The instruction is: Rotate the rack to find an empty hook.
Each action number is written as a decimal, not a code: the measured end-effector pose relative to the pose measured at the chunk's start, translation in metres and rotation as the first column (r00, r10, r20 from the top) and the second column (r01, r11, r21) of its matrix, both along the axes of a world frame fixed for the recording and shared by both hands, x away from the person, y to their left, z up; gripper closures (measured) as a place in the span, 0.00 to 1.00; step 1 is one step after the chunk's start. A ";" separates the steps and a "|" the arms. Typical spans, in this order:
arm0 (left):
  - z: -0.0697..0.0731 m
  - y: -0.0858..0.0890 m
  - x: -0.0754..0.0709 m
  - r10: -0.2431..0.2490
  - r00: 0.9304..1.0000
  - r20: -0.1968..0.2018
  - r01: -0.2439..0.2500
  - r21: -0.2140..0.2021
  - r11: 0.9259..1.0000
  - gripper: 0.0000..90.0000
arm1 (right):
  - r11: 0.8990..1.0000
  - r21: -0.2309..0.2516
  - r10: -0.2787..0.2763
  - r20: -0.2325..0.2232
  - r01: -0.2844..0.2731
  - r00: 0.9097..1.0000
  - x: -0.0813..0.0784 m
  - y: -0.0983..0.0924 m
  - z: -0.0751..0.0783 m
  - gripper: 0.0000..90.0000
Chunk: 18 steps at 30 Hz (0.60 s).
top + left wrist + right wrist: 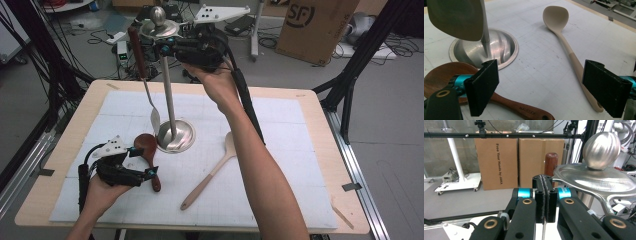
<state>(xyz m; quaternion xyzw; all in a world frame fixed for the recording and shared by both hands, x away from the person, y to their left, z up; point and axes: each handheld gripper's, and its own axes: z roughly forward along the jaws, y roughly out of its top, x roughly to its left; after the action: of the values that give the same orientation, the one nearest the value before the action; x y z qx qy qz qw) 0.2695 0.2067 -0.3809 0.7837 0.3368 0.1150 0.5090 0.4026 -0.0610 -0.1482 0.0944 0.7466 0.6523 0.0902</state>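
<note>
A steel utensil stand [175,136] rises from a round base to a flat top with a ball knob [601,147]. A turner with a brown wooden handle [138,50] hangs from the top at the left, its blade [456,17] above the base. My right gripper [163,50] is held up beside the stand's top, jaws shut pad to pad [544,182], with the brown handle just beyond them. My left gripper [144,161] stands open low over a dark wooden spoon [441,75] lying on the mat. A beige spoon [215,170] lies to the right.
A white gridded mat [280,125] covers the wooden table [325,150]. Cardboard boxes [519,162] and a white wheeled stand [459,182] are on the floor beyond. Black frame legs [350,85] stand at the table's right and left sides.
</note>
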 end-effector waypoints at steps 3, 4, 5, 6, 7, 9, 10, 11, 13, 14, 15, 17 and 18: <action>0.000 0.000 0.000 -0.001 1.000 0.000 0.001 0.001 1.000 0.16 | 1.000 0.000 -0.001 -0.006 0.001 1.000 0.000 0.000 0.000 0.99; 0.000 0.000 0.000 -0.001 1.000 0.000 0.001 0.000 1.000 0.16 | 1.000 -0.001 -0.002 -0.004 0.002 1.000 0.000 0.000 0.000 0.99; 0.000 0.000 0.000 -0.001 1.000 0.001 0.001 0.000 1.000 0.16 | 1.000 -0.007 -0.004 -0.001 0.004 1.000 0.000 -0.001 0.000 0.99; 0.000 0.000 0.000 -0.001 1.000 0.000 0.001 0.000 1.000 0.16 | 1.000 -0.019 -0.005 0.000 0.005 1.000 0.000 -0.001 0.000 0.99; 0.000 0.000 0.000 -0.001 1.000 0.000 0.001 0.001 1.000 0.16 | 1.000 -0.024 -0.005 0.003 0.005 1.000 0.000 -0.001 0.000 0.99; 0.000 0.000 0.000 0.000 1.000 0.000 0.000 -0.001 1.000 0.16 | 1.000 -0.024 0.001 -0.002 -0.001 1.000 0.000 -0.001 0.000 0.99; 0.000 0.000 0.000 0.000 1.000 0.000 0.000 -0.001 1.000 0.16 | 1.000 -0.023 0.004 0.000 -0.004 1.000 0.000 -0.002 0.000 0.99; 0.000 0.000 0.000 0.001 1.000 0.001 -0.001 -0.002 1.000 0.16 | 1.000 -0.024 0.005 0.002 -0.005 1.000 0.000 -0.002 0.001 0.99; 0.000 0.000 0.000 0.001 1.000 0.001 -0.001 0.000 1.000 0.16 | 1.000 -0.028 0.004 0.002 -0.004 1.000 -0.001 -0.003 0.000 0.99; 0.000 0.000 0.000 0.000 1.000 0.001 0.000 -0.001 1.000 0.16 | 0.999 -0.032 0.004 0.003 -0.004 1.000 -0.001 -0.003 0.000 0.99; 0.000 0.000 0.000 -0.001 1.000 0.001 0.001 -0.001 1.000 0.16 | 0.999 -0.032 0.004 0.004 -0.004 1.000 -0.001 -0.004 -0.001 0.99; 0.000 0.000 0.000 -0.002 1.000 0.001 0.002 -0.002 1.000 0.16 | 1.000 -0.030 0.005 0.002 -0.005 1.000 -0.001 -0.006 -0.001 0.99; 0.000 0.000 0.000 -0.004 1.000 0.001 0.004 -0.002 1.000 0.16 | 1.000 -0.030 0.007 0.000 -0.007 1.000 0.000 -0.007 -0.002 0.99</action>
<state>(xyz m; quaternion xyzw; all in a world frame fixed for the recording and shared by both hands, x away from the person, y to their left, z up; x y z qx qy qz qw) 0.2692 0.2066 -0.3805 0.7838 0.3349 0.1140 0.5104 0.4022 -0.0680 -0.1501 0.0903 0.7567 0.6413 0.0894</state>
